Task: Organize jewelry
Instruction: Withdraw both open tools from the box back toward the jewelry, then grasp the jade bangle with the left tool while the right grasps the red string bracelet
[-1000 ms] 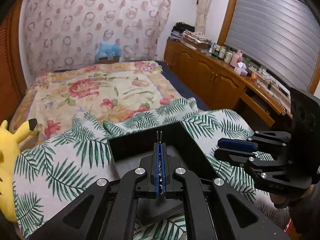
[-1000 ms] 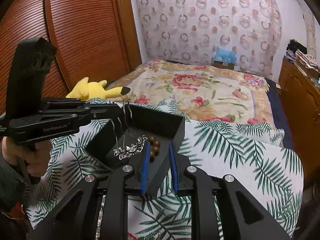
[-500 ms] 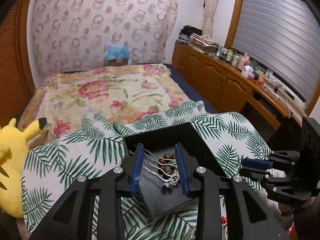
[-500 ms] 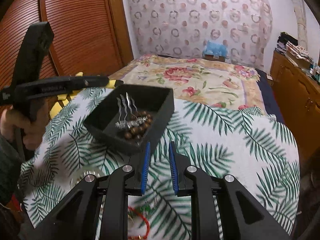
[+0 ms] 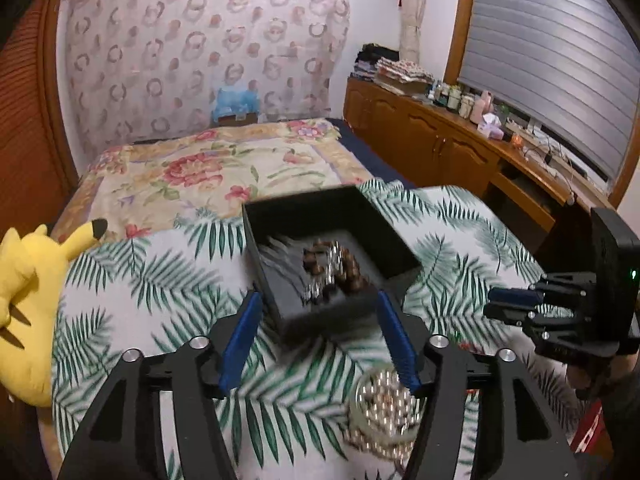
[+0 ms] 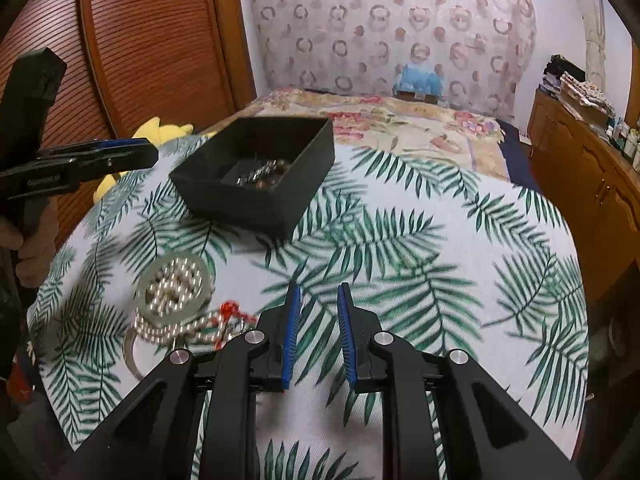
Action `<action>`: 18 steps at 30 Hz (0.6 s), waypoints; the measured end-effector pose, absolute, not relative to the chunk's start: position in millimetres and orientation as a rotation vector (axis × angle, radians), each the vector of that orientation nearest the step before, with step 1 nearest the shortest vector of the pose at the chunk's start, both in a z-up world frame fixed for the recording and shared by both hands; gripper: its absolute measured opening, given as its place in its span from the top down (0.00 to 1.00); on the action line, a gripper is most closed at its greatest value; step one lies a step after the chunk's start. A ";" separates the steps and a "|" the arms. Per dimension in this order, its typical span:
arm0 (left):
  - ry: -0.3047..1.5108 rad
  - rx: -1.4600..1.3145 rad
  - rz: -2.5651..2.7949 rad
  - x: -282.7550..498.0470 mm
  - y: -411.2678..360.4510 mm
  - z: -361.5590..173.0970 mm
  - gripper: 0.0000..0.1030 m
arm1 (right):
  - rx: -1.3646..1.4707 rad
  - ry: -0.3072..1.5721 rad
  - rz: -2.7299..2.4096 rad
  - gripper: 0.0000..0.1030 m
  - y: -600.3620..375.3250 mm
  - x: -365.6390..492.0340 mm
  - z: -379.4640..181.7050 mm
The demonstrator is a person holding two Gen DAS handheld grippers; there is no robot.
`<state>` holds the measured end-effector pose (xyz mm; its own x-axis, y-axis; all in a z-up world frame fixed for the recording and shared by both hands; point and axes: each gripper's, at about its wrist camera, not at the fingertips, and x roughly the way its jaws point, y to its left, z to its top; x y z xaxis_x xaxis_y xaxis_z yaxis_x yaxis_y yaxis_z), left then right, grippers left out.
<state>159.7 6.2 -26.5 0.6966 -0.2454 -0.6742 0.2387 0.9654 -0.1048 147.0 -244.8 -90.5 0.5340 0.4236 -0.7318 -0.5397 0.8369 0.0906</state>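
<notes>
A black open box (image 5: 332, 216) (image 6: 316, 152) sits on the palm-leaf cloth and holds brown beads (image 5: 348, 268) and silver jewelry (image 5: 332, 264) (image 6: 260, 174). My left gripper (image 5: 320, 308) is wide open and empty, pulled back just in front of the box. A pearl necklace coiled in a round dish (image 5: 384, 404) (image 6: 176, 284) lies near it, with a red bead string (image 6: 230, 314) beside it. My right gripper (image 6: 318, 300) is open a little and empty, above bare cloth to the right of the pearls; it also shows in the left wrist view (image 5: 500, 300).
A yellow plush toy (image 5: 28, 300) lies at the left edge of the cloth. A floral bedspread (image 5: 208, 168) lies beyond the box. Wooden cabinets (image 5: 440, 148) with bottles run along the right wall. A wooden slatted door (image 6: 140, 48) stands on the left.
My left gripper let go of the silver jewelry into the box, opened wide and drew back. My right gripper pulled back from the box toward the near cloth.
</notes>
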 end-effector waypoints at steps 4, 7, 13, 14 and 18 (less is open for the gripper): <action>0.796 -0.013 -0.268 152.4 6.6 -41.9 0.40 | -0.180 0.851 0.587 0.80 -241.6 137.8 -100.2; 0.830 -0.009 -0.269 147.6 4.6 -55.4 0.40 | -0.200 0.877 0.597 0.80 -238.6 131.8 -108.4; 0.870 0.018 -0.294 141.7 -11.5 -70.8 0.25 | -0.226 0.911 0.607 0.80 -231.3 127.7 -119.5; 0.870 0.024 -0.302 140.4 -14.6 -71.6 0.25 | -0.230 0.914 0.606 0.80 -230.3 127.4 -121.0; 0.884 0.052 -0.326 137.8 -26.1 -75.3 0.25 | -0.253 0.905 0.596 0.86 -229.2 125.8 -122.2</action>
<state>137.8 -26.1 -75.3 0.5880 -0.2589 -0.7663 0.3012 0.9493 -0.0896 125.8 -229.2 -122.2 0.4709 0.3775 -0.7973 -0.5837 0.8110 0.0393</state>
